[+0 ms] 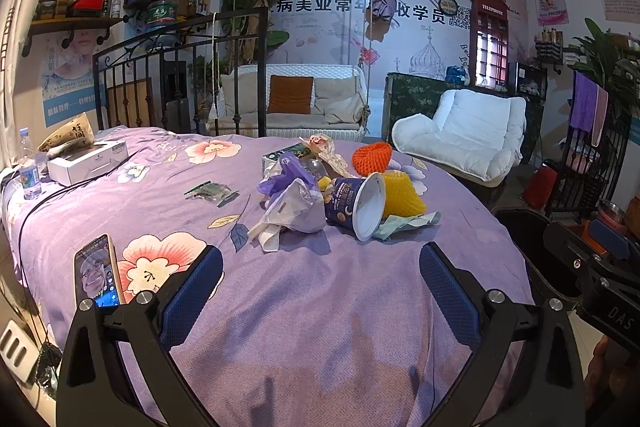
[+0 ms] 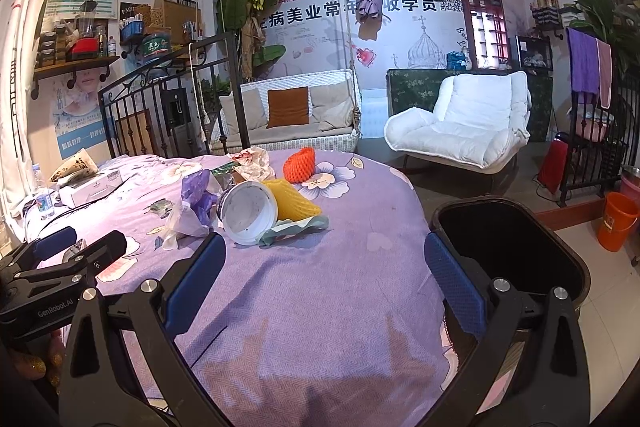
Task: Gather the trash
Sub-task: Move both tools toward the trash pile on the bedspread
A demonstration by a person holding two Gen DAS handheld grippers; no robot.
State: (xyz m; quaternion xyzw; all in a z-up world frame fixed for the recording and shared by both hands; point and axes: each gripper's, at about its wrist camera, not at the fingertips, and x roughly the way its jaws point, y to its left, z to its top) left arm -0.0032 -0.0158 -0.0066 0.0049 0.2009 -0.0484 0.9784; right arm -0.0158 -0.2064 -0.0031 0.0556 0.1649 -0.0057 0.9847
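Observation:
A pile of trash lies mid-bed: a tipped blue paper cup (image 1: 356, 205) (image 2: 248, 213), yellow foam net (image 1: 402, 195) (image 2: 292, 201), orange foam net (image 1: 372, 155) (image 2: 300, 165), crumpled plastic bags (image 1: 294, 207) (image 2: 188, 215), a green tissue (image 1: 408, 223) (image 2: 296, 227) and wrappers (image 1: 210, 191). A black trash bin (image 2: 512, 247) (image 1: 528, 251) stands open at the bed's right side. My left gripper (image 1: 320, 279) is open and empty, short of the pile. My right gripper (image 2: 322, 275) is open and empty, between the pile and the bin.
A phone (image 1: 98, 271) lies on the purple floral bedspread (image 1: 320, 307) by my left finger. A white box (image 1: 88, 163), a water bottle (image 1: 28, 167) and a cable sit at far left. A white chair (image 2: 464, 123), orange bucket (image 2: 616, 221) and iron headboard (image 1: 180, 79) surround the bed.

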